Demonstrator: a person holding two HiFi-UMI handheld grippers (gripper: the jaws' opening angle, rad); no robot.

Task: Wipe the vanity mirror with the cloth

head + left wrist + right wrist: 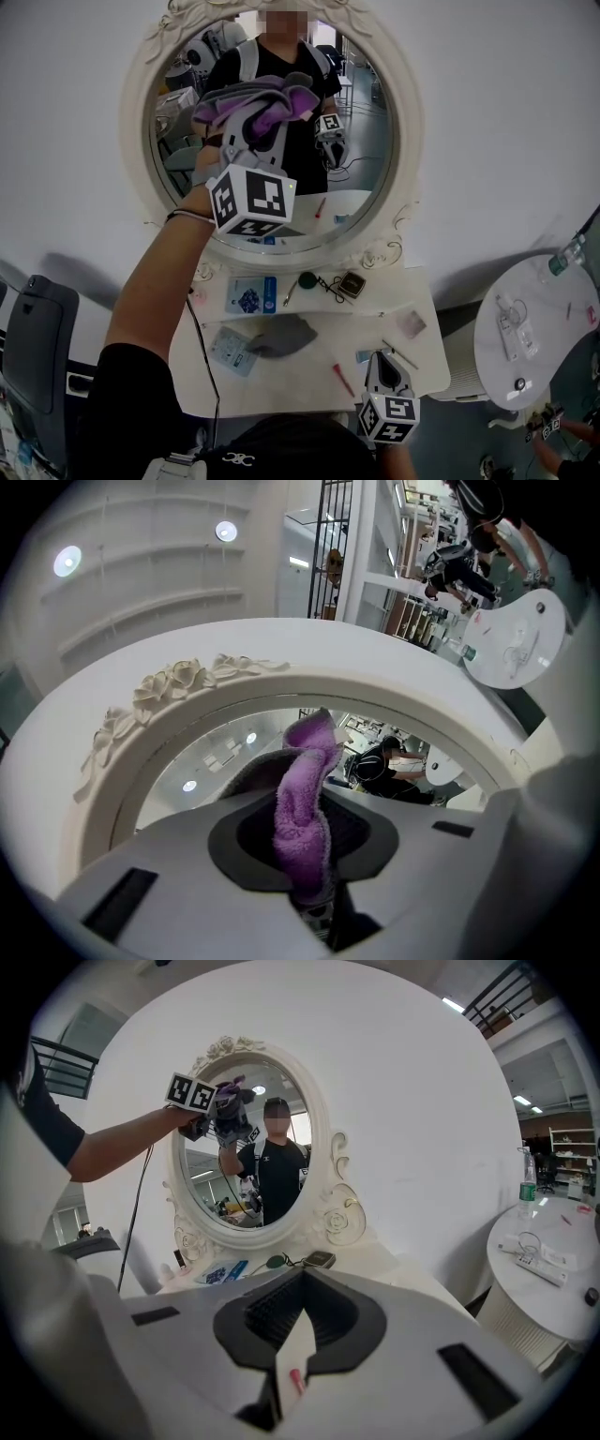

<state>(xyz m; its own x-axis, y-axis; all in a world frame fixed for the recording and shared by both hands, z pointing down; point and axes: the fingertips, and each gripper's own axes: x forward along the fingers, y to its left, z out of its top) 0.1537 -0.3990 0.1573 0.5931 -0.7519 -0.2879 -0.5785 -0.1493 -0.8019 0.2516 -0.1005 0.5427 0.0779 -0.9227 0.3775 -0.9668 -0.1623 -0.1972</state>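
The oval vanity mirror (pixel 364 141) has a white carved frame (pixel 281 672) and stands at the back of the white table (pixel 309 389). My left gripper (pixel 251 131) is raised against the upper left of the glass, shut on a purple and grey cloth (pixel 267 101). The left gripper view shows the cloth (pixel 305 808) squeezed between the jaws, its top touching the glass. In the right gripper view the left gripper (pixel 225 1117) and the cloth (pixel 231 1087) are seen at the mirror (pixel 281 1194). My right gripper (pixel 386 367) hangs low at the table's front edge, shut and empty.
On the table lie a grey pouch (pixel 286 336), blue packets (pixel 251 295), a red pen (pixel 344 380) and a small dark case (pixel 352 284). A round white side table (pixel 534 328) with a bottle (pixel 567 255) stands right. A dark chair (pixel 37 337) stands left.
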